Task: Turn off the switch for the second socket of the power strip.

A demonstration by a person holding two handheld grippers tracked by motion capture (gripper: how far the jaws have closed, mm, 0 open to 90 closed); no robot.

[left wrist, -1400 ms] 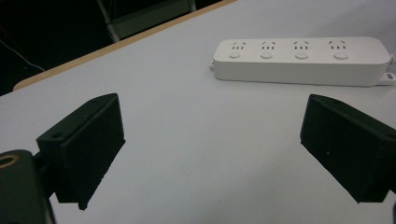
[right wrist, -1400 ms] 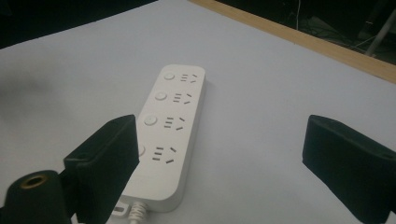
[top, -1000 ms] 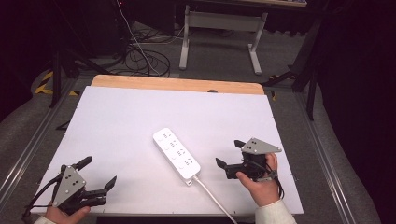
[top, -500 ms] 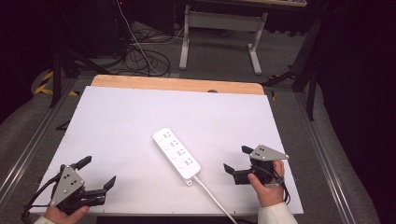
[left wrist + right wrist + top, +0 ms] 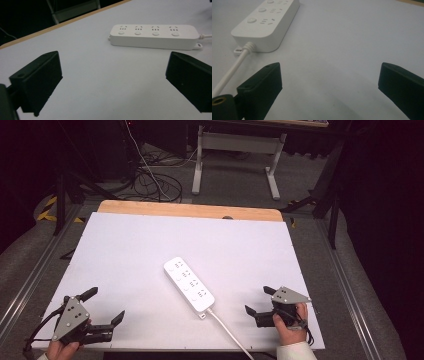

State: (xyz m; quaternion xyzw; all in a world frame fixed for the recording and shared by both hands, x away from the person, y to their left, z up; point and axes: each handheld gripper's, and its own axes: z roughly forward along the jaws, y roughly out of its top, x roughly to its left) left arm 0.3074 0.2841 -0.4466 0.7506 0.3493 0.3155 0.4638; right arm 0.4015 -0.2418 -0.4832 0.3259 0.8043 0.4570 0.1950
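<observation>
Near left – left gripper [image 5: 106,306], black jaws spread, empty | near right – right gripper [image 5: 259,301], jaws spread, empty | centre – white four-socket plastic power strip [image 5: 189,284] flat on white table [image 5: 130,245], well apart from both, white cord [image 5: 231,335] trailing near.

— What stands behind the table?

— A pale metal bench frame [image 5: 235,150] on two splayed legs, set on grey carpet [image 5: 220,182]. Loose black cables [image 5: 150,180] coil on the floor to its left.

— And the table itself?

— A white board [image 5: 150,245] covers it; a strip of bare wood edge [image 5: 190,211] shows along the far side. Grey metal rails [image 5: 30,280] run down both flanks.

— The light?

— Dim. The room's edges fall to black; yellow-and-black hazard tape [image 5: 50,202] marks the floor at far left.
</observation>
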